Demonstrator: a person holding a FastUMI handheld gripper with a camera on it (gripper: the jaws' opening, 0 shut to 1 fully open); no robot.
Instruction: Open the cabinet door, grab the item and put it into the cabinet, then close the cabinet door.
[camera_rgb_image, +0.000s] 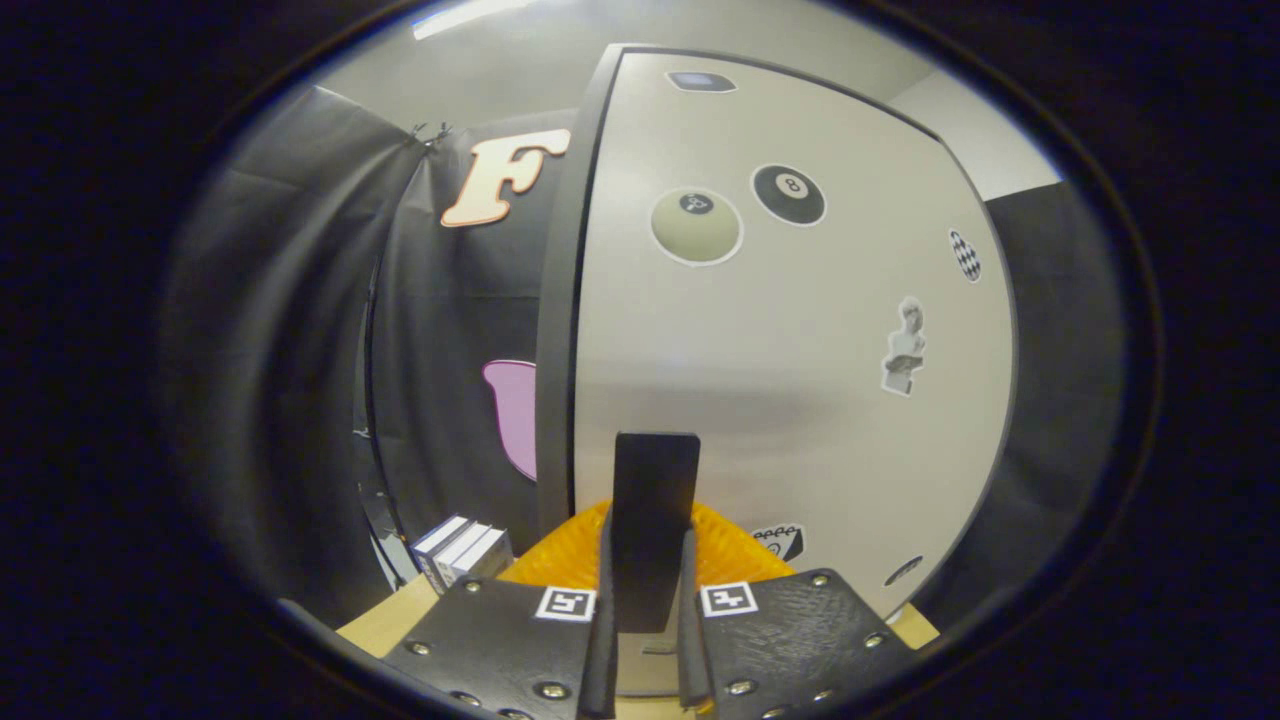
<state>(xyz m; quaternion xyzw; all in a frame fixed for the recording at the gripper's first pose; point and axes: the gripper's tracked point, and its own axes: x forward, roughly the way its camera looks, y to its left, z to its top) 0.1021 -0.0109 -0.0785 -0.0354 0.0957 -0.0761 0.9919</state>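
Black and flat, a slab-shaped item (655, 520) stands upright between the two fingers of the claw (645, 640), its lower end sunk in the narrow gap between them. Both fingers lie close against its sides, so the claw is nearly closed and appears to have the item pinched, though the exact contact is hard to judge through the curved lens.

Straight ahead at twelve o'clock, just beyond the item, rises the pale cabinet door (790, 350), with a dark cabinet edge (560, 330) running down its side at about ten o'clock from the fingers. Stickers dot the door: a cream ball sticker (696, 227) and a black eight-ball sticker (789, 194) high up at twelve to one o'clock, a small bust sticker (905, 347) at about two o'clock, and a checkered oval sticker (965, 255) further out the same way.

Low behind the item, at the foot of the door, sits an orange ribbed thing (730, 555), partly hidden by the fingers and the item. At about ten o'clock, near the fingers, small white boxes (465, 548) stand together on the light wooden worktop (385, 620), by the dark cloth wall.
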